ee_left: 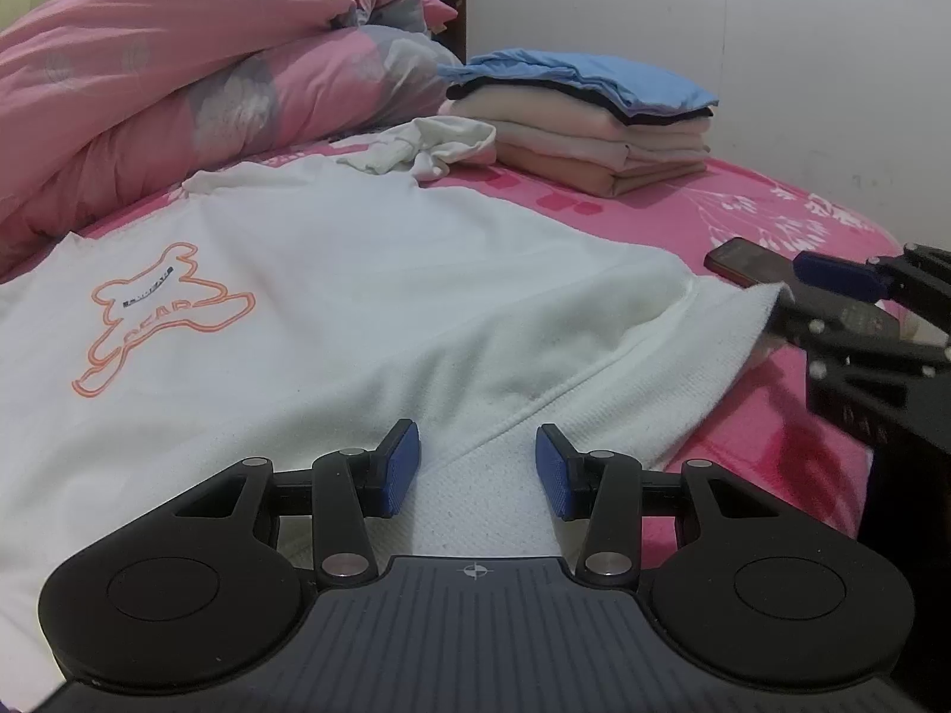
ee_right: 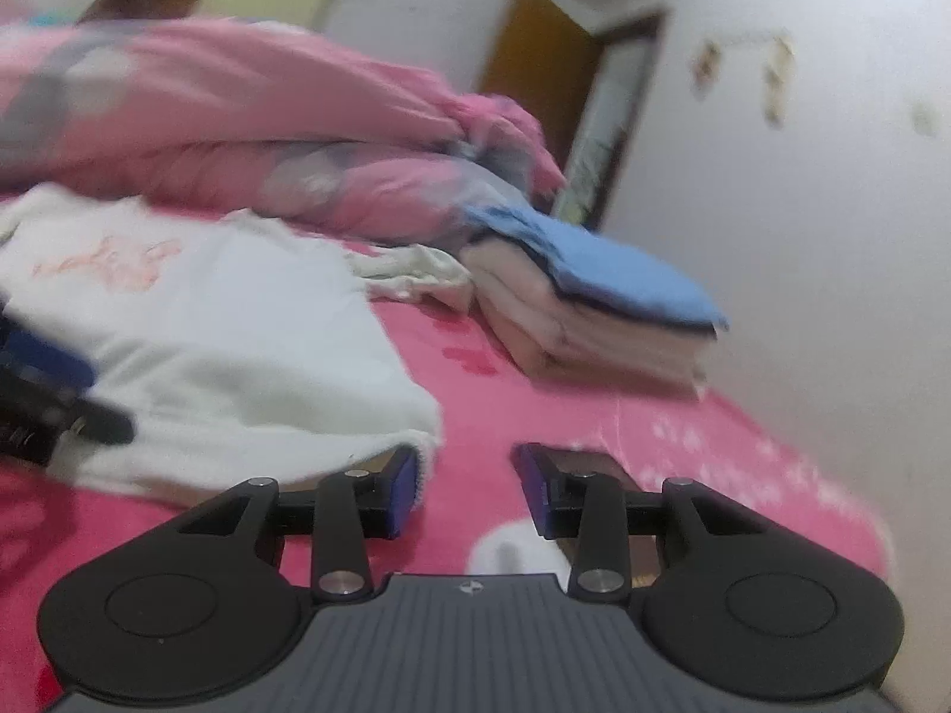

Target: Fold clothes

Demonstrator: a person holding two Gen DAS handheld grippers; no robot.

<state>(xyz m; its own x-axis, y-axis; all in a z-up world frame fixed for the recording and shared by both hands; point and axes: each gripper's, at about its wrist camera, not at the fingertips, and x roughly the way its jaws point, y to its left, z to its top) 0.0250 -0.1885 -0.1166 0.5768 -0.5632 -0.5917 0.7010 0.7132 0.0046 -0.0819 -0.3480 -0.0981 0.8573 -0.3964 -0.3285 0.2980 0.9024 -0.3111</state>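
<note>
A white sweatshirt (ee_left: pixel 356 297) with an orange bear outline lies spread flat on the pink bed sheet (ee_left: pixel 772 208). My left gripper (ee_left: pixel 477 469) is open, its blue pads standing apart over the ribbed hem without pressing on it. My right gripper (ee_right: pixel 469 493) is open at the hem's right corner; only pink sheet shows between its pads, and the sweatshirt (ee_right: pixel 208 327) edge lies beside the left pad. In the left wrist view the right gripper (ee_left: pixel 796 297) sits at the far right, next to that corner. The left gripper (ee_right: pixel 47 392) shows blurred at the left edge of the right wrist view.
A stack of folded clothes (ee_left: pixel 594 136) topped by a blue piece stands at the back by the wall. A crumpled white garment (ee_left: pixel 428 145) lies beside it. A pink duvet (ee_left: pixel 178 59) is heaped at the left. A dark phone (ee_left: pixel 743 261) lies near the right gripper.
</note>
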